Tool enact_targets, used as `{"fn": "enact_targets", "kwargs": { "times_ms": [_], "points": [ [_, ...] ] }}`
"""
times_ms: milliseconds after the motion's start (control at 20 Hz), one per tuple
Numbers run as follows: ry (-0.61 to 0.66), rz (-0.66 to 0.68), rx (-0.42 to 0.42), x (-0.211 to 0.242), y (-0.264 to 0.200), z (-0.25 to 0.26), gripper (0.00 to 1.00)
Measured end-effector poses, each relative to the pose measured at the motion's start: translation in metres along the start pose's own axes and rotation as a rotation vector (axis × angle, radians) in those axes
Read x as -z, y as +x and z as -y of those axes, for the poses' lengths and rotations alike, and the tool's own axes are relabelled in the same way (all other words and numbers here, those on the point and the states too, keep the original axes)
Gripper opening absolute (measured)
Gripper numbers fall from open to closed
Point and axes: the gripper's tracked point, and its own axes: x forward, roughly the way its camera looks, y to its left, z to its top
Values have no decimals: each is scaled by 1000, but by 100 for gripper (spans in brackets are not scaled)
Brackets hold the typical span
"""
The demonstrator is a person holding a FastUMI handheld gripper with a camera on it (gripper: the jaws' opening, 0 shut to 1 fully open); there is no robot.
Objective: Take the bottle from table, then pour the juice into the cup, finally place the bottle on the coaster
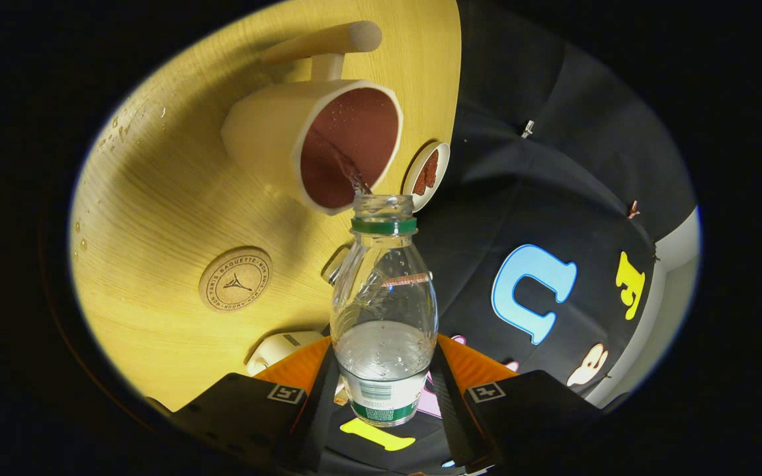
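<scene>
A clear plastic bottle (383, 311) with a green neck ring and no cap lies tipped forward between my fingers, and my gripper (384, 383) is shut on its lower body. Clear liquid fills the bottle's lower part, and a thin stream runs from its mouth into the cup (328, 142) just beyond. The cup is cream outside and dark reddish brown inside, with a long handle, and it stands on the yellow wooden table (156, 198). A round cork coaster (235, 279) with a stamped emblem lies on the table to the left of the bottle.
A small white dish (428, 173) holding something reddish brown sits by the table's edge, right of the cup. A white object (282, 349) lies near my left finger. Water drops dot the table's far left. The booth's black cloth wall hangs past the table edge.
</scene>
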Motion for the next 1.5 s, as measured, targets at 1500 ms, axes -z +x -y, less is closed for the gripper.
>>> {"fn": "enact_targets", "kwargs": {
  "times_ms": [1500],
  "points": [
    [-232,97,65,-13,1,29,74]
  ]
}}
